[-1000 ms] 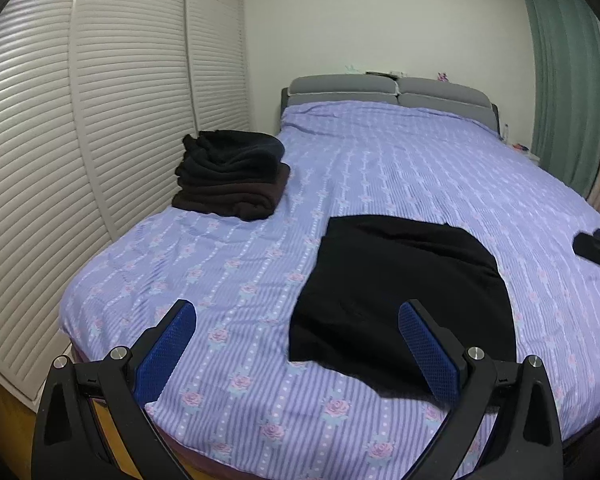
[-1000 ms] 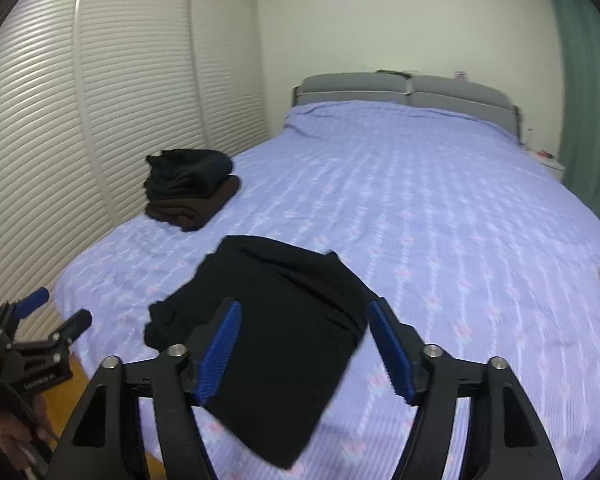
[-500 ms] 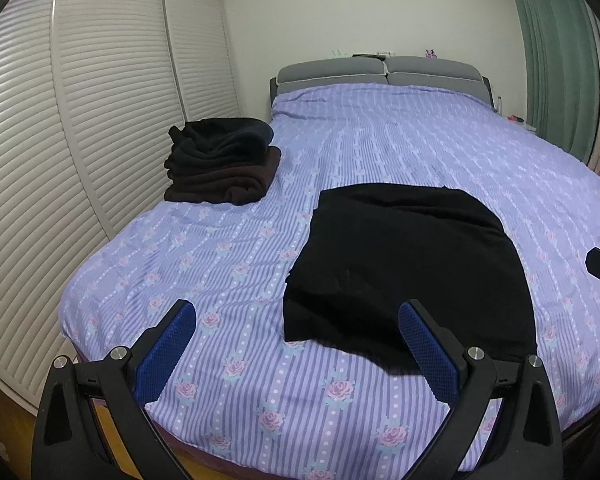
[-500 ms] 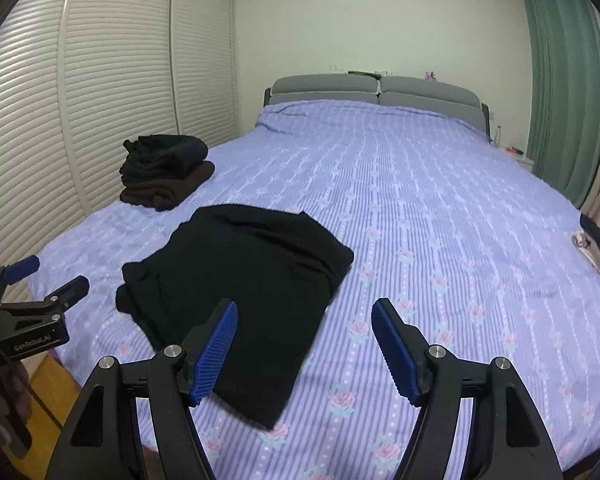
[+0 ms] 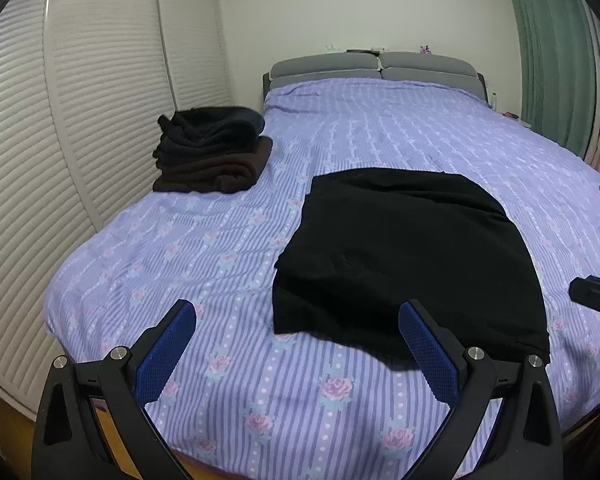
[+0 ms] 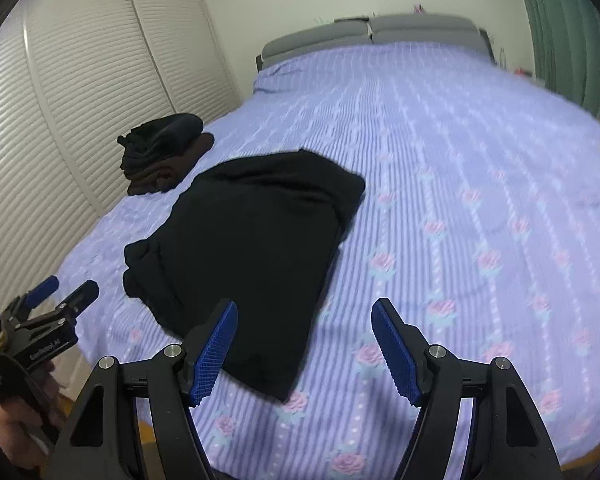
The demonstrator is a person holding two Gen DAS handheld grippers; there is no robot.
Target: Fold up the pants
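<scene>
1. Both grippers are sinking toward the bed (image 5: 228,248) since a second ago.
2. I'm keeping the left gripper (image 5: 298,346) and right gripper (image 6: 304,346) open, gripping nothing.
3. Black pants (image 5: 404,256) are lying folded just ahead, near the bed's foot.
4. Farther off, a stack of dark clothes (image 5: 212,148) is sitting by the slatted doors (image 5: 100,80).

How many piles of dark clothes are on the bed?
2. The stack of folded dark clothes sits at the bed's left side by the louvered doors; the black pants lie flat near the foot. How many pieces the stack holds is unclear.
</scene>
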